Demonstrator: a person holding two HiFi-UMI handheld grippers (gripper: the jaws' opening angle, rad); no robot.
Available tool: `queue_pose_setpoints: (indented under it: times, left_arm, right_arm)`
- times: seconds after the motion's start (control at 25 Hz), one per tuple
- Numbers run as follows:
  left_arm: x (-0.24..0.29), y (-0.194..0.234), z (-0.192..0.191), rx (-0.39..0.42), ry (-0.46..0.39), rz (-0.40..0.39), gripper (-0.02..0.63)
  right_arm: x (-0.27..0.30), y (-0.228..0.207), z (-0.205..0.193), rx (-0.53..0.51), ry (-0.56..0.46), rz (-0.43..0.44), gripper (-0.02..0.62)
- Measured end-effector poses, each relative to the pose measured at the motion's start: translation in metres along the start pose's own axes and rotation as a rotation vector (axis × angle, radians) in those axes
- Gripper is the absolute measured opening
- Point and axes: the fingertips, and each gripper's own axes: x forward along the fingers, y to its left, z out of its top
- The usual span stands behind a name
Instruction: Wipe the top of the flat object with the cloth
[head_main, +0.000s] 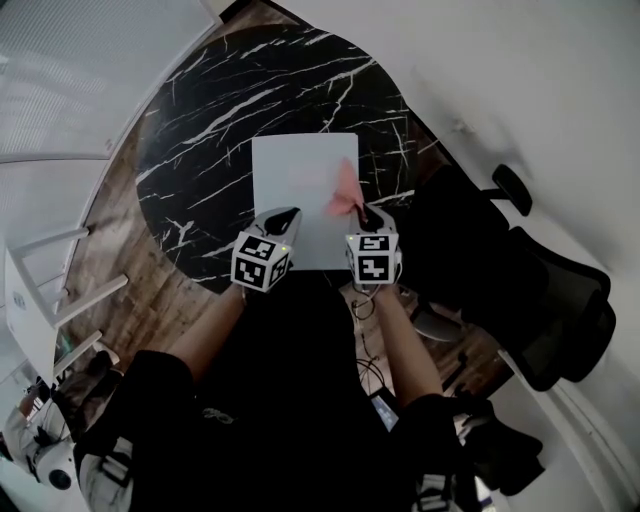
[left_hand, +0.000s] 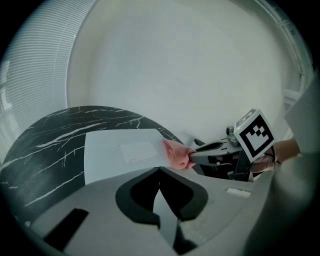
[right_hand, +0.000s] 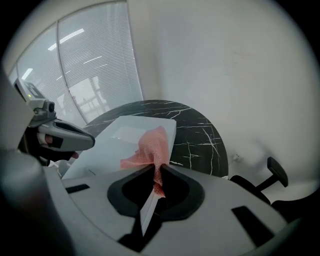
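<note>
The right claw (right_hand: 159, 169) is pinched tight on a corner of the pink cloth (right_hand: 150, 147), which rises just ahead of its tips and drapes onto the right edge of the flat white object (right_hand: 125, 135) lying directly in front. The left claw (left_hand: 159, 174), off to its left at the object's near edge, has its jaws together with nothing between them. Beyond both claws the object lies flat on the round black marble bench (head_main: 220, 120), and a dark office chair (head_main: 560, 310) stands well to the right of the right claw.
</note>
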Motion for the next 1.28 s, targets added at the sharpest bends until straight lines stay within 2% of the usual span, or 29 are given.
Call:
queue_pose_setpoints:
  times: [0.4, 0.64, 0.72, 0.92, 1.28]
  left_arm:
    - [-0.011, 0.005, 0.012, 0.028, -0.021, -0.003, -0.002]
    - [-0.029, 0.018, 0.021, 0.020, -0.060, 0.011, -0.002]
    - [-0.035, 0.028, 0.023, 0.005, -0.070, 0.021, -0.002]
    - [-0.050, 0.052, 0.023, -0.019, -0.083, 0.046, -0.002]
    - [-0.072, 0.113, 0.022, -0.109, -0.115, 0.117, -0.002]
  right_arm:
    - [-0.015, 0.008, 0.018, 0.016, -0.064, -0.020, 0.026]
    - [-0.026, 0.025, 0.051, 0.009, -0.244, 0.000, 0.026]
    - [-0.025, 0.032, 0.061, -0.005, -0.269, 0.004, 0.026]
    - [-0.012, 0.057, 0.079, -0.039, -0.258, 0.026, 0.026]
    - [0.029, 0.118, 0.116, -0.124, -0.217, 0.123, 0.026]
